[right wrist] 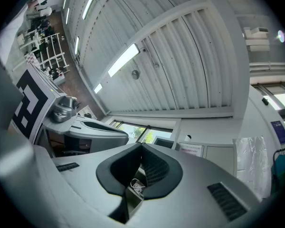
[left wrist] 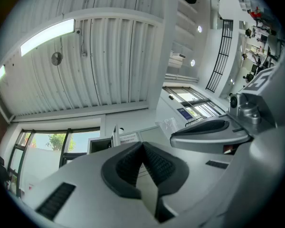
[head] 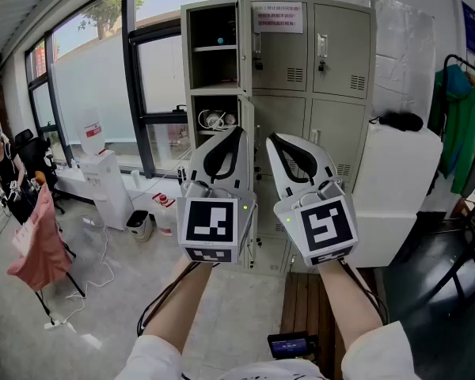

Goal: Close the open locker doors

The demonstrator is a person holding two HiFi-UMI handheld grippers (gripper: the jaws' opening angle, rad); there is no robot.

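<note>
Up against the far wall, a grey locker bank (head: 317, 62) is seen, and its left column is where the action is. The upper door (head: 243, 42) is swung out edge-on, so the shelf inside is exposed. The lower door (head: 248, 111) right below it is hanging open too, with some white bits visible inside that compartment. The other doors in the bank look shut, and a paper notice (head: 279, 17) is stuck on the top middle one. Both grippers are held up side by side in front of the lockers, tilted upward and clear of the doors. The left gripper (head: 239, 132) is lined up under the open column, partly covering the lower door, with its jaws pressed together and nothing gripped. The right gripper (head: 273, 138) is just beside it, jaws also closed tight and empty. Off to the right a white cabinet (head: 396, 188) and a green garment (head: 459, 121) can be spotted, and a water dispenser (head: 103, 180) is parked by the windows on the left.
</note>
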